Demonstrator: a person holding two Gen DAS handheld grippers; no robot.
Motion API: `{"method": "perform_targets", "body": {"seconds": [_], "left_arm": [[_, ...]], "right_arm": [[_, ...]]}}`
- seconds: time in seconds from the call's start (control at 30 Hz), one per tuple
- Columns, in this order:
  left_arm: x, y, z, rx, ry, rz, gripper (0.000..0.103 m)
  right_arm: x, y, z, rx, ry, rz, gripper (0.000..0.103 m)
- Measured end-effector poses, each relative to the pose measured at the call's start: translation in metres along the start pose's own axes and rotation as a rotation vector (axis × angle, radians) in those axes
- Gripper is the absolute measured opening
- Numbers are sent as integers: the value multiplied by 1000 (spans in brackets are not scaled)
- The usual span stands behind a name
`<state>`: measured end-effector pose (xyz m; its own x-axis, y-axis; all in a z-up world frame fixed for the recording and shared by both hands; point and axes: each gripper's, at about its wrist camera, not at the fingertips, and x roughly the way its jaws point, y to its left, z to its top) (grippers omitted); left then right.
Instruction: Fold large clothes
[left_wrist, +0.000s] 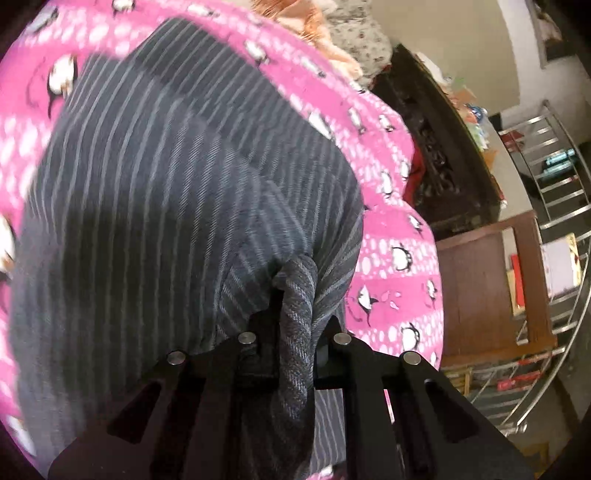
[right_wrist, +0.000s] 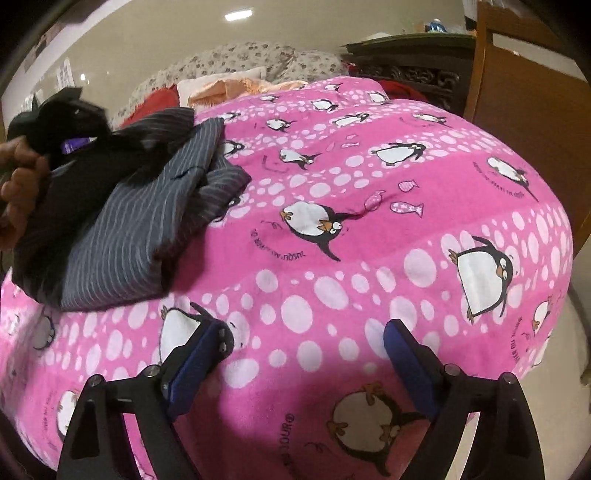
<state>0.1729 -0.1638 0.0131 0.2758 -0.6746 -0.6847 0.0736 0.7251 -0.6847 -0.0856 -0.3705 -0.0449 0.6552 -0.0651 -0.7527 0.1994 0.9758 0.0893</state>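
Over the pink bedsheet (right_wrist: 369, 229), left gripper (left_wrist: 295, 332) fingers pinch the striped garment (left_wrist: 166, 184); right gripper (right_wrist: 306, 332) fingers gape empty.

The striped garment (right_wrist: 122, 229) lies on the penguin-print bedsheet (right_wrist: 369, 258) that covers the bed, at the left of the right wrist view. The left gripper (left_wrist: 295, 295) pinches a bunched fold of it from that left side, a hand (right_wrist: 18, 184) behind it. The right gripper (right_wrist: 306, 332) hangs over bare sheet to the right of the garment, apart from it, with nothing between its fingers. Behind the sheet, pillows and bedding (right_wrist: 236, 62) pile at the far end. To their right stands a carved cabinet (right_wrist: 413, 74), things on top of it. In the left wrist view a wooden table (left_wrist: 480, 288) stands beside the bed, and a metal rack (left_wrist: 554, 184) beyond it.
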Motion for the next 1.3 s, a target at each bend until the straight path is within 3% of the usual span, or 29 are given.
{"method": "perform_targets", "body": {"seconds": [0.13, 0.23, 0.3, 0.33, 0.5, 0.6, 0.67, 0.77, 0.83, 0.9, 1.0, 1.13, 1.2, 1.3], "left_arm": [[10, -1, -15, 13, -15, 33, 8], [5, -6, -15, 23, -28, 17, 19], [1, -9, -13, -6, -30, -43, 48], [-3, -11, -13, -21, -33, -101, 51], [-43, -38, -2, 7, -42, -279, 51], [-84, -45, 8, 60, -89, -322, 52], [-109, -38, 13, 107, -140, -295, 57], [-142, 1, 12, 185, -239, -107, 65], [-143, 40, 2, 209, -237, 88, 64], [-136, 74, -14, 179, -215, 218, 64], [-125, 108, -51, 136, -191, 256, 64], [-114, 104, -95, 185, -237, 232, 65], [-111, 100, -101, 197, -232, 201, 65], [-106, 100, -105, 200, -212, 168, 65]], "right_arm": [[2, 5, -2, -26, 1, -24, 91], [1, 5, -2, -29, 6, -28, 91], [-2, 6, -4, -31, 8, -28, 91], [-4, 6, -5, -32, 7, -27, 91], [-20, 8, -14, -23, 5, -25, 91], [-39, 11, -14, -25, -31, -41, 90], [-54, 14, -8, -31, -75, -28, 90], [-76, 25, 7, -36, -138, 31, 90], [-83, 39, 21, -36, -160, 132, 90], [-82, 54, 33, -25, -160, 249, 90], [-70, 83, 50, 42, -150, 418, 90], [-44, 120, 61, 158, -93, 634, 99], [-25, 136, 61, 202, -30, 683, 99], [-5, 156, 63, 240, 9, 677, 100]]}}
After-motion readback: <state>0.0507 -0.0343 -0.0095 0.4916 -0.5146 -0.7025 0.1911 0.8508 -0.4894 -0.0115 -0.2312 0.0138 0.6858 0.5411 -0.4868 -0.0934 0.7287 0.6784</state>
